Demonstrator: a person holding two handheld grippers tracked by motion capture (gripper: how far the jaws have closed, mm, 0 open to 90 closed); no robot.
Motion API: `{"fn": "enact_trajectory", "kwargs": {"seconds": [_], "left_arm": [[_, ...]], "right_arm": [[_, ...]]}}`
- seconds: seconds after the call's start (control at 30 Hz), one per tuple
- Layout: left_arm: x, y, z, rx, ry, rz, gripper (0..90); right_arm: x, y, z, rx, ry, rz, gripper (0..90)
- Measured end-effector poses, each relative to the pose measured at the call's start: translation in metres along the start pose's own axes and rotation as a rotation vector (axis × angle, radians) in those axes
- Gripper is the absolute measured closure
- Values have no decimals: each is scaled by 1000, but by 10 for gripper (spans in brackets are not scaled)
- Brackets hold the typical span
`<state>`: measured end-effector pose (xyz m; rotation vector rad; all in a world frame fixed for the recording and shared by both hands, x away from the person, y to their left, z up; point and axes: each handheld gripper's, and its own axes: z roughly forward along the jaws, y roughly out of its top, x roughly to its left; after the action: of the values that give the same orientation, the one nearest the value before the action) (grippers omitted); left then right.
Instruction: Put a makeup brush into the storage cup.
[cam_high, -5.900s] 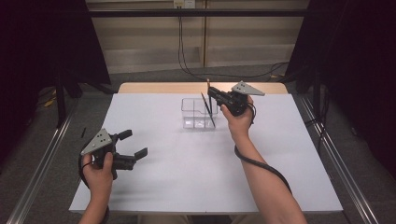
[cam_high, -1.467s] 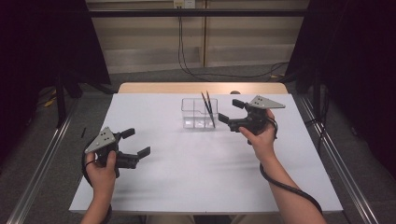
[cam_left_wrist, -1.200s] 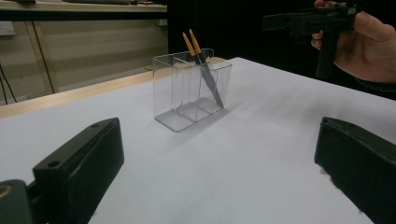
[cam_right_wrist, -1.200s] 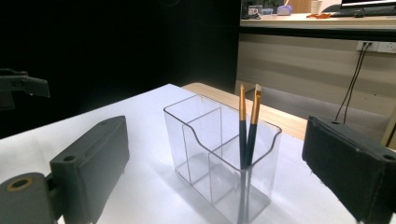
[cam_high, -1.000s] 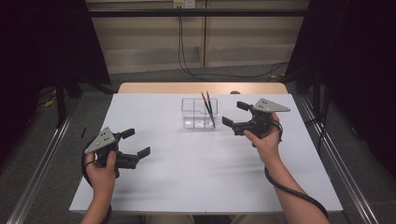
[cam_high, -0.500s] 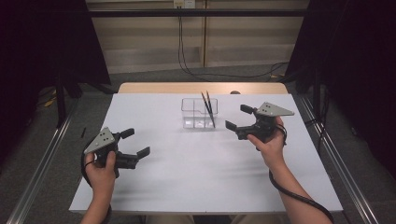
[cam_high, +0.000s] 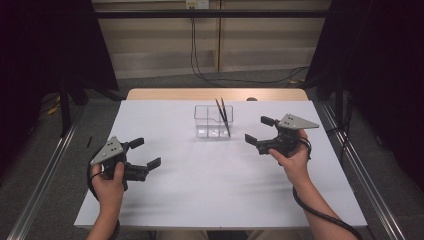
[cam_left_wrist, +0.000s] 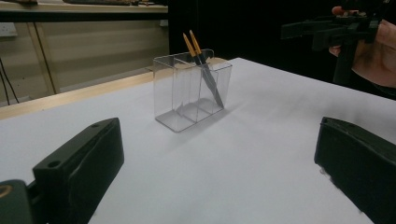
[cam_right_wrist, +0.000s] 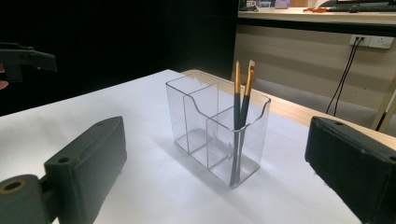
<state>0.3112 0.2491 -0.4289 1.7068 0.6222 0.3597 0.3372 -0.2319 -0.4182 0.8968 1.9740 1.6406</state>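
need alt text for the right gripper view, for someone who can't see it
A clear plastic organizer with several compartments stands on a white table, with two dark, gold-tipped brushes leaning in its near right compartment. The right gripper has its black jaws wide apart at the bottom corners, holding nothing.

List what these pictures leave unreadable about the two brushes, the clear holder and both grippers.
- Brushes: the bristle ends are too small in the high view and blurred through the holder's wall in both gripper views.
- Clear holder: its inner dividers are too faint to count in the high view.
- Left gripper and right gripper: the bottom edge of each one's own view cuts off its body.
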Motion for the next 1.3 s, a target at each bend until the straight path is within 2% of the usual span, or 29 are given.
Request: {"fn": "enact_trajectory", "kwargs": {"seconds": [0.6,1.3], "left_arm": [[0,-1,1,2,-2,-1,13],[-1,-1,1,5,1,-2,13]], "right_arm": [[0,-8,-12,7,-3,0,52],[1,-17,-26,39,-15,-9,52]]}}
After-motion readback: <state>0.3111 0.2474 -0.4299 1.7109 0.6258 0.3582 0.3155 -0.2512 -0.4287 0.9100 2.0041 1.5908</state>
